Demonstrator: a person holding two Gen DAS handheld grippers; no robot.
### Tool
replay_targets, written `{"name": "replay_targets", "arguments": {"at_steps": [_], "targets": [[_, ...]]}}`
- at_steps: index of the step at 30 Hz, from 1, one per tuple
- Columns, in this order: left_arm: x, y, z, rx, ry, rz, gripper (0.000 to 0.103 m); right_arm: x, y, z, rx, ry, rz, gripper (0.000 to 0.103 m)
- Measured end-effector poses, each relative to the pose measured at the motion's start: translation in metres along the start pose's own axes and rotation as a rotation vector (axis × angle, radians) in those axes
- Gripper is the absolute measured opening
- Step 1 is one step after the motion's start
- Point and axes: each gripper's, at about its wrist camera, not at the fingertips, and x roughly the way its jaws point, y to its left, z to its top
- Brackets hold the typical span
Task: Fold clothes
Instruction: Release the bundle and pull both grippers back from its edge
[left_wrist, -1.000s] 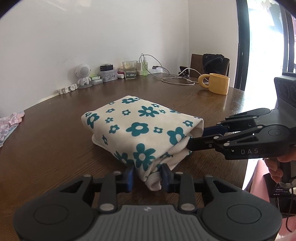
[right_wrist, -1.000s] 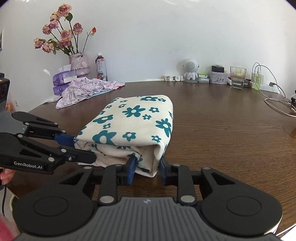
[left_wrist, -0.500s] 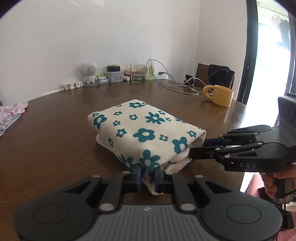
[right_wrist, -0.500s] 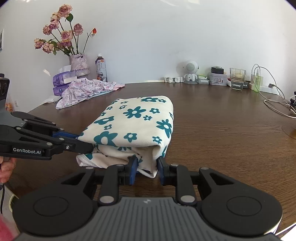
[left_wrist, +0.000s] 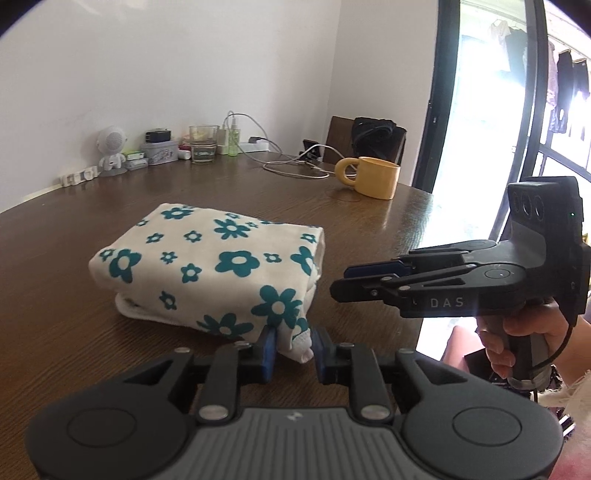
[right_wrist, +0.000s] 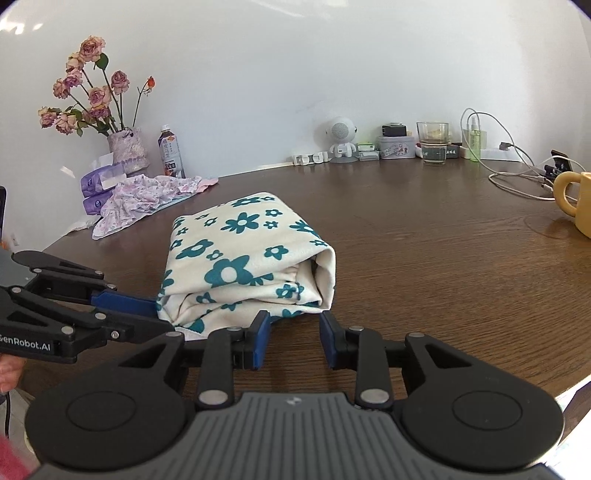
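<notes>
Left wrist view: floral garment (left_wrist: 218, 266) lies as folded bundle on desk (left_wrist: 369, 221). Left gripper (left_wrist: 291, 350) fingers, clamped on near corner earlier, now parted, corner loose between. Right gripper (right_wrist: 293, 341) fingers spread, withdrawn, empty. Fold apparently complete.

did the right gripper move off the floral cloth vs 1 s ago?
Yes. In the left wrist view the right gripper has backed away rightward from the folded floral cloth, toward the table edge; a gap of bare table now separates them. Its jaws stand open.
</notes>
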Motion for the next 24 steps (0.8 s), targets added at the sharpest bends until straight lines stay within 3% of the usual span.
{"name": "replay_targets", "arguments": {"at_steps": [1, 4, 8, 10, 14, 18, 20, 22, 24], "targets": [[0.003, -0.001, 0.001, -0.008, 0.005, -0.026, 0.033, -0.002, 0.001, 0.0, 0.001, -0.004, 0.007, 0.034], [0.003, -0.003, 0.003, -0.002, 0.017, -0.052, 0.037, -0.008, 0.004, -0.001, 0.004, -0.015, 0.027, 0.034], [-0.022, 0.012, 0.004, 0.027, -0.003, -0.013, 0.046, -0.016, 0.007, -0.002, 0.008, -0.03, 0.055, 0.04], [-0.034, 0.028, 0.006, 0.029, -0.005, 0.031, 0.056, -0.014, 0.016, -0.002, -0.007, -0.026, 0.076, 0.042], [-0.039, 0.071, 0.019, 0.052, 0.027, 0.124, 0.057, 0.004, 0.043, -0.003, -0.07, 0.003, 0.066, 0.047], [-0.023, 0.109, 0.032, 0.055, 0.081, 0.076, 0.057, 0.014, 0.053, -0.004, -0.081, 0.015, 0.008, 0.047], [-0.012, 0.122, 0.036, 0.084, 0.1, 0.045, 0.057, 0.014, 0.05, -0.003, -0.056, 0.008, -0.004, 0.044], [-0.001, 0.128, 0.038, 0.128, 0.113, 0.026, 0.057, 0.012, 0.044, -0.002, -0.032, 0.004, 0.006, 0.029], [0.008, 0.13, 0.038, 0.179, 0.115, -0.008, 0.056, 0.012, 0.042, -0.001, -0.032, 0.012, -0.001, 0.026]]}}
